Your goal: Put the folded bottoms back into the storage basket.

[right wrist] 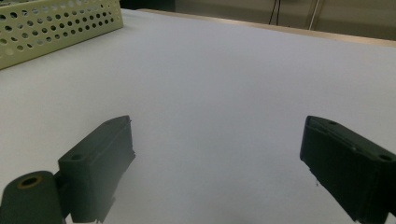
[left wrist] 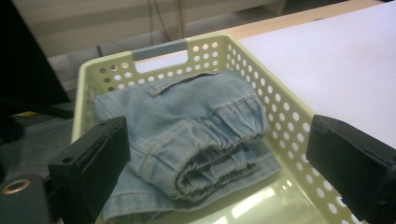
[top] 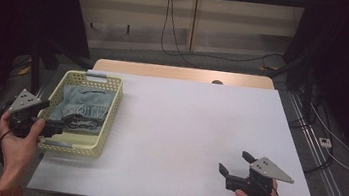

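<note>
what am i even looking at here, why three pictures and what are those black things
These are three cameras on one moment. The high view looks down on a white table from the person's side. A person holds a hand tool in each hand: the left gripper and the right gripper, each with two black jaws that can pinch. The other two pictures come from small cameras riding on those tools, so the black blocks at their bottom edges are the jaws themselves.

At the table's left sits a pale yellow perforated basket with folded blue jeans inside. The left gripper is at the basket's near end, jaws open toward the jeans, gripping nothing. The right gripper is open over bare table.
</note>
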Tool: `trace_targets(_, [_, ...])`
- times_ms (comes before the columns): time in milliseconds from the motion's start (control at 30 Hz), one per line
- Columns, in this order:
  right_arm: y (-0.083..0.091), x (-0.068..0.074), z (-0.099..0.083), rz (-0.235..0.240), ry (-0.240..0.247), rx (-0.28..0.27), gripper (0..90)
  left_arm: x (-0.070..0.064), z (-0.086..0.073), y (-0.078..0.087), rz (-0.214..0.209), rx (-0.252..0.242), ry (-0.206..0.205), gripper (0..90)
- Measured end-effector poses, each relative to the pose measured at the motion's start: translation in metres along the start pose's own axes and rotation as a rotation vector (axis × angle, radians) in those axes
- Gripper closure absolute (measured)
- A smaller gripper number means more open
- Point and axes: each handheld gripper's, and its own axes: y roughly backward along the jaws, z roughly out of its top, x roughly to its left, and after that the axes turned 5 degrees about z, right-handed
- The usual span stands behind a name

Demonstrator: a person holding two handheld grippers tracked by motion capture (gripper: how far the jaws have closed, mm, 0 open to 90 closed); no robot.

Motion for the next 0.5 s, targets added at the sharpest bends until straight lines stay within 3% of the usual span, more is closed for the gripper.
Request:
trace_targets(100, [0.000,0.000,0.000,0.001,0.002,0.003,9.8,-0.004,-0.002,0.003,-0.019,-0.004,0.006,6.3])
trace_targets(367, [-0.001,0.000,0.000,0.003,0.002,0.004,9.8,-0.024,-0.002,0.012,-0.027,0.004,-0.024,6.3])
trace_targets(500, [-0.001,0.000,0.000,0.003,0.004,0.004,9.7,-0.034,0.003,0.016,-0.054,0.001,-0.025,6.3])
